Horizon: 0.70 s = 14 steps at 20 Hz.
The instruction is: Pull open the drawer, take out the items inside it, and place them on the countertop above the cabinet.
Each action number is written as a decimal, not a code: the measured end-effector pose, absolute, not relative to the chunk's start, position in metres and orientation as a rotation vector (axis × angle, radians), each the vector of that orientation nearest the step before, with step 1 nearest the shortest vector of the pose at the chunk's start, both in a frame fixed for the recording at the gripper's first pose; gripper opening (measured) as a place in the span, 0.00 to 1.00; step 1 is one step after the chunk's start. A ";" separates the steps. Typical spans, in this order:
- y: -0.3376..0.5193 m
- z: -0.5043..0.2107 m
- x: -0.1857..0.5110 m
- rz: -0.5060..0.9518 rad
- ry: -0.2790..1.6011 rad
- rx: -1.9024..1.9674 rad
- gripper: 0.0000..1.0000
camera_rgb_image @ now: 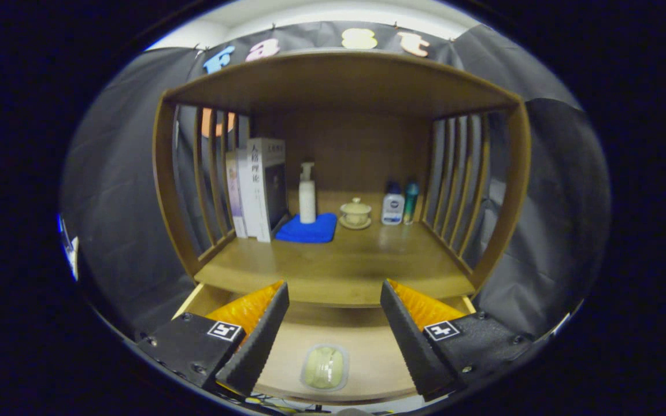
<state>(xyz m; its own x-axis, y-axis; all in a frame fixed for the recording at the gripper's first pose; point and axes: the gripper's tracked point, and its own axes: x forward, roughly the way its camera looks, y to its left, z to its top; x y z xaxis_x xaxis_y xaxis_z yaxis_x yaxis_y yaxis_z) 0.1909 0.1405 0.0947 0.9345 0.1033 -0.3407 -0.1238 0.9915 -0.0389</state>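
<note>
Counted on the desk [339,260]: two upright books [258,188], one white pump bottle [307,193], one blue cloth [309,229], one lidded cup [355,212], two small bottles [398,203]. In the open drawer [367,352]: one pale packaged item [325,367]. One gripper [333,341], fingers spread.

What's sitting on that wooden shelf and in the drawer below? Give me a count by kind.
Books: 2, perhaps more, standing at the left
Bottles: 3 (pump bottle, white bottle, teal bottle)
Blue cloth: 1
Lidded cup on a saucer: 1
Packet in the open drawer, between the open fingers: 1
Total: 8
</note>
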 end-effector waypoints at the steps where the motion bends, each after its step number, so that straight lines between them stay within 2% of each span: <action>1: 0.145 0.084 0.193 0.130 0.422 -0.057 1.00; 8: 0.147 0.008 0.213 0.128 0.757 -0.104 0.95; 11: 0.146 -0.033 0.203 0.122 0.916 -0.096 0.86; 14: 0.136 -0.059 0.193 0.099 1.012 -0.117 0.82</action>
<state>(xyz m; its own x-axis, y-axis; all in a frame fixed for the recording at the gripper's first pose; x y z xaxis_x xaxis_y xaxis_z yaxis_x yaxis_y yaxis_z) 0.1932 0.1364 -0.0594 0.5270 0.0278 -0.8494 -0.1366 0.9892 -0.0524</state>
